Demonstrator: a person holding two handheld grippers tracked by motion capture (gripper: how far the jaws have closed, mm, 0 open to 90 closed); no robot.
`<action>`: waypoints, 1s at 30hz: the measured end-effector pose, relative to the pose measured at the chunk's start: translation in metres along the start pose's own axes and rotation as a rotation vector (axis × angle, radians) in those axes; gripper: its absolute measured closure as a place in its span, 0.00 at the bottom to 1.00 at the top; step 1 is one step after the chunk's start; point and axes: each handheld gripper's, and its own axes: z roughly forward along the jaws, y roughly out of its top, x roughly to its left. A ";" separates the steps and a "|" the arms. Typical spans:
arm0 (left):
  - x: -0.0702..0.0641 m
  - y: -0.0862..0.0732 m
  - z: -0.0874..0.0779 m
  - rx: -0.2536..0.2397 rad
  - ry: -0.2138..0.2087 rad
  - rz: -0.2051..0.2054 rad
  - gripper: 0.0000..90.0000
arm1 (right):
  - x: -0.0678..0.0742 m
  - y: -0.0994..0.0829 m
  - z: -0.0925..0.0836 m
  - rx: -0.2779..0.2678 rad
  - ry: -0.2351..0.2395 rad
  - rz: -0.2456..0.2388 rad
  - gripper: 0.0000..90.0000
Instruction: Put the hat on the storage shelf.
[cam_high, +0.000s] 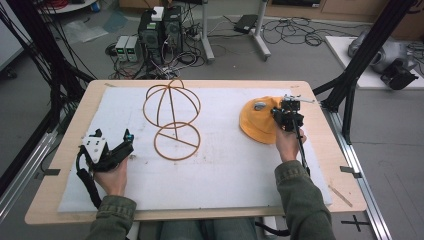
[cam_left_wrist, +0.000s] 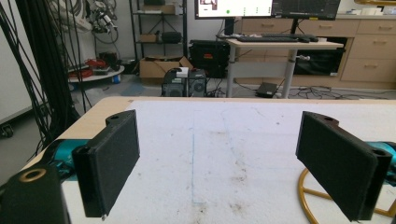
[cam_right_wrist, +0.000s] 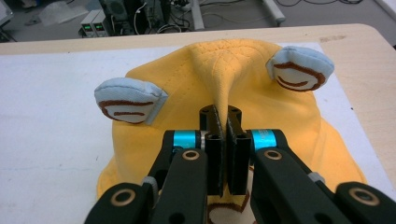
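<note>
A yellow fabric hat (cam_high: 255, 122) with two light-blue ears lies at the right of the white mat. My right gripper (cam_high: 286, 117) comes at it from the near side. In the right gripper view its jaws (cam_right_wrist: 222, 114) are shut on a raised fold along the middle of the hat (cam_right_wrist: 243, 84), between the ears (cam_right_wrist: 128, 100) (cam_right_wrist: 299, 70). A golden wire hat stand (cam_high: 172, 120) stands upright at the mat's centre. My left gripper (cam_high: 130, 142) rests at the mat's left, open, with nothing between its pads (cam_left_wrist: 229, 154). The stand's base ring (cam_left_wrist: 306, 196) shows at the lower right of that view.
The white mat (cam_high: 225, 165) covers most of a wooden table (cam_high: 65, 150). A black frame post (cam_high: 350, 80) rises just off the table's right back corner. Bundled cables hang at the left, and computer boxes (cam_high: 160, 30) sit on the floor behind.
</note>
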 end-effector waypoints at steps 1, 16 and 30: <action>0.000 0.000 0.000 0.001 0.000 0.001 0.15 | 0.000 0.000 0.000 0.000 0.000 0.000 0.99; -0.001 0.000 0.000 0.004 -0.004 0.001 0.15 | 0.016 0.006 -0.039 -0.352 0.079 0.013 0.99; 0.000 -0.001 0.001 0.003 -0.003 -0.002 0.15 | 0.033 0.001 -0.072 -0.661 0.123 -0.040 0.99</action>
